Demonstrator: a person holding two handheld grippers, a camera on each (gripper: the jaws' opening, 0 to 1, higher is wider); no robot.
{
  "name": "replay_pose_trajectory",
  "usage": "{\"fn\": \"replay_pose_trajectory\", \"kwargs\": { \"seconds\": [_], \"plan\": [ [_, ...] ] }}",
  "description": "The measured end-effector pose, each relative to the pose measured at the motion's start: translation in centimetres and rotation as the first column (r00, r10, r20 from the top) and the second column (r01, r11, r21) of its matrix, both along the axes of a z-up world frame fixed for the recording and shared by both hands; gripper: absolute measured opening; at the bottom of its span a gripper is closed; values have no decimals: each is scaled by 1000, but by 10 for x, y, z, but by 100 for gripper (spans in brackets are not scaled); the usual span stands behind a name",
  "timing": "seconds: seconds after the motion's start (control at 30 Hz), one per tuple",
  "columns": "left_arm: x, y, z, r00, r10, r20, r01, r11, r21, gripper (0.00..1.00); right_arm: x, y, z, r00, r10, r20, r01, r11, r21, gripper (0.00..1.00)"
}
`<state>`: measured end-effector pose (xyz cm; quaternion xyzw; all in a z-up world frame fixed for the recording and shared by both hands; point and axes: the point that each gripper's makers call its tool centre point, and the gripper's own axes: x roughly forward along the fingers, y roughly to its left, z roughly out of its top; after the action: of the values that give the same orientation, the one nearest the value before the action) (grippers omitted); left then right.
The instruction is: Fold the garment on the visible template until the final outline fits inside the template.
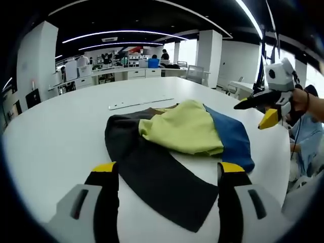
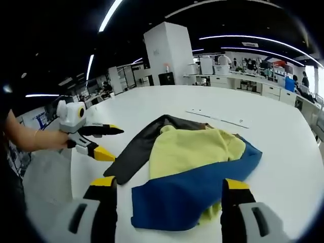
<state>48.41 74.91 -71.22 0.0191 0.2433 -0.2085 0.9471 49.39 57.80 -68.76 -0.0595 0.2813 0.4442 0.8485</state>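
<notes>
1. Left gripper [image 1: 168, 169] hangs low over the table [image 1: 61, 126] with its jaws spread wide and nothing between them; the dark panel of the garment [image 1: 172, 152] lies just ahead of and between the yellow tips, likely so that a flap can be taken from this side.
2. Right gripper [image 2: 168, 185], seen in its own view, is likewise spread and empty, with the garment's blue edge [image 2: 187, 195] lying directly between its tips.
3. From the left gripper view, the right gripper is up and off to the right, clear of the cloth, in a person's hand.
4. The garment sits loosely bunched: yellow layer on top, blue beneath on the right gripper's side, dark cloth trailing toward the left gripper.
5. Beyond the garment from the left gripper lies a thin white strip [image 1: 140, 104]; I judge it a template marking, though that cannot be told.
6. Folding looks unfinished: the outline is ragged.
</notes>
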Motion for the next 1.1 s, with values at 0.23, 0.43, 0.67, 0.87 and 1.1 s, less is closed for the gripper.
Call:
{"fn": "replay_pose_trajectory", "kwargs": {
  "seconds": [0.23,0.43,0.67,0.87,1.1],
  "plan": [
    [-13,-14,-11,1000,6,-16,-6,1000,-12,73,-23,13,-13,999,39,9,-39,999,-12,76],
    [-21,-24,-22,1000,-6,-31,6,1000,5,63,-43,19,-36,999,41,-19,-41,999,-27,63],
    [-29,-35,-30,999,-26,-35,28,998,47,51,-53,16,-64,998,52,27,-48,991,-122,44],
    [-30,-38,-40,999,-13,-42,16,997,76,38,-60,16,-80,998,52,24,-48,985,-164,29],
    [-34,-43,-53,997,0,-72,3,999,45,30,-54,12,-85,998,19,62,-6,979,-202,18]
  ]
}}
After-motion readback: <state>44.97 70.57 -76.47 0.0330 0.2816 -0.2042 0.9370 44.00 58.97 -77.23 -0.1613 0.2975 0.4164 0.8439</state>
